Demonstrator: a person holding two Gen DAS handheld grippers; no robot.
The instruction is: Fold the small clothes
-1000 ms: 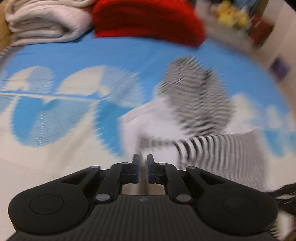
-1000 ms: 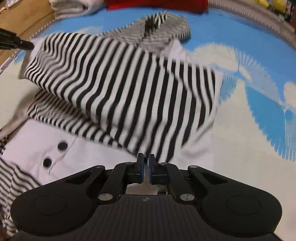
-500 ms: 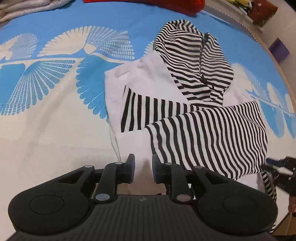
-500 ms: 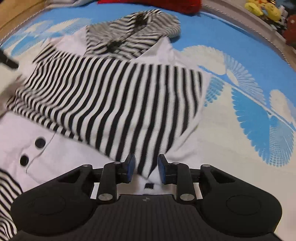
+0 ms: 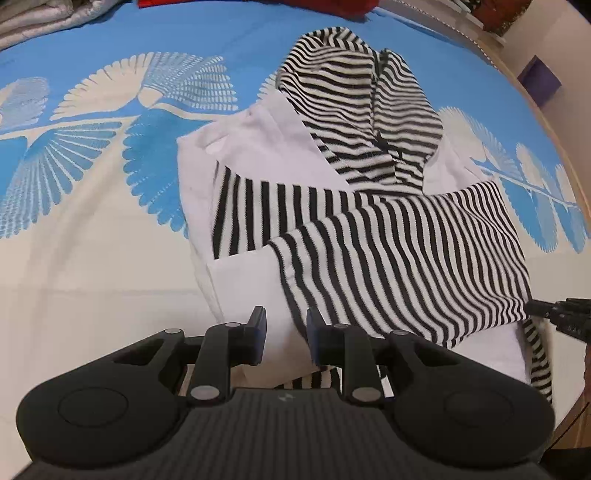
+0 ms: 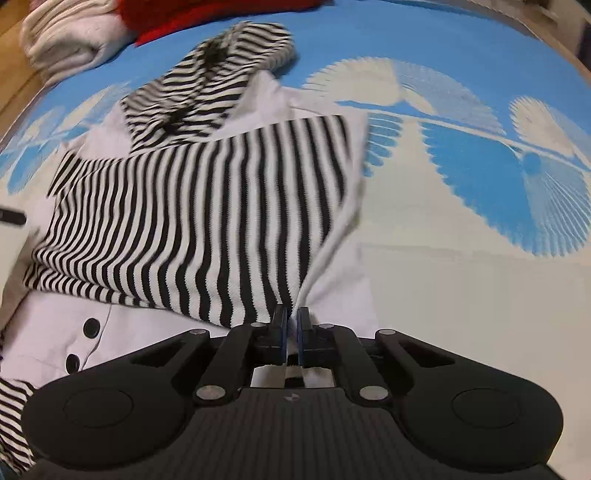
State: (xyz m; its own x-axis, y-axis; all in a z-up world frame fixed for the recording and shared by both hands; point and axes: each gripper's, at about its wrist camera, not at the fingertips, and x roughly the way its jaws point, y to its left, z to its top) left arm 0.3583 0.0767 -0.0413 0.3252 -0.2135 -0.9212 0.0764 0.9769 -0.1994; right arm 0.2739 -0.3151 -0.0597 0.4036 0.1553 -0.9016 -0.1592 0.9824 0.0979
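A small white hooded top [image 5: 269, 147] [image 6: 325, 110] with black-and-white striped hood [image 5: 362, 110] [image 6: 207, 81] and striped sleeves lies on the blue and cream bedcover. One striped sleeve [image 5: 399, 258] [image 6: 192, 221] is folded across the body. My left gripper [image 5: 282, 332] is open and empty, just above the top's near edge. My right gripper [image 6: 291, 325] is shut on the cloth at the near right side of the top, where the striped sleeve meets the white edge. Its tip shows in the left wrist view [image 5: 561, 314].
A folded pale blanket [image 6: 70, 40] [image 5: 44, 18] and a red cloth [image 6: 207, 11] lie at the far end of the bed. Two black buttons [image 6: 83, 341] sit on the white front. The bed's wooden edge [image 5: 554, 122] runs along the right.
My left gripper opened and let go of the sleeve, which now lies across the top. My right gripper opened, then shut on the cloth at the top's near right side.
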